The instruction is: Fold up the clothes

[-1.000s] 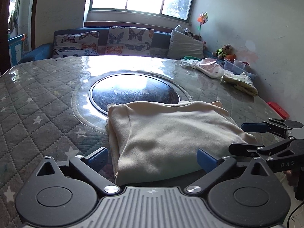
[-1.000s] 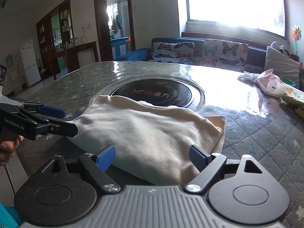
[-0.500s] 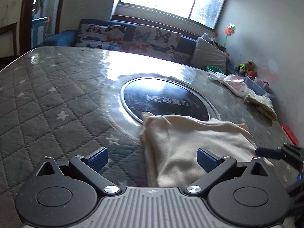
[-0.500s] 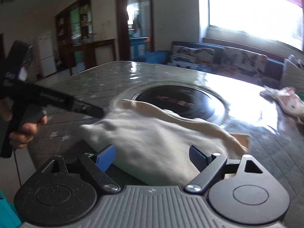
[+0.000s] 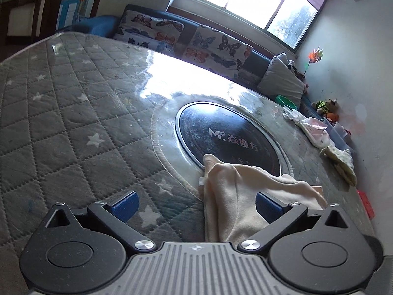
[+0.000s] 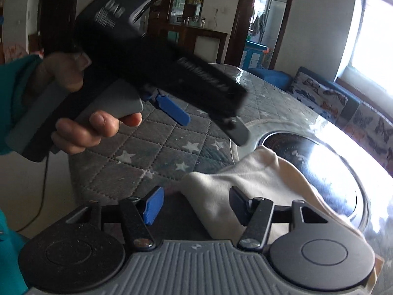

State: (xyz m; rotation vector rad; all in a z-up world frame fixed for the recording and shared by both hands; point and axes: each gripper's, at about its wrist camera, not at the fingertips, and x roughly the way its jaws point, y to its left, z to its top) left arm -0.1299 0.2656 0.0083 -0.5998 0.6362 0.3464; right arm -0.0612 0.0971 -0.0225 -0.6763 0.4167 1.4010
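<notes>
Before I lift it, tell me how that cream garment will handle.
The cream garment will probably go floppy: it already sags in soft folds. Likely light, as thin fabric. It may slide on the glossy table cover.

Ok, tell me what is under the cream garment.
The cream garment lies partly on the quilted star-patterned table cover and partly over the round black plate in the table. Whatever lies between its folds is hidden.
</notes>
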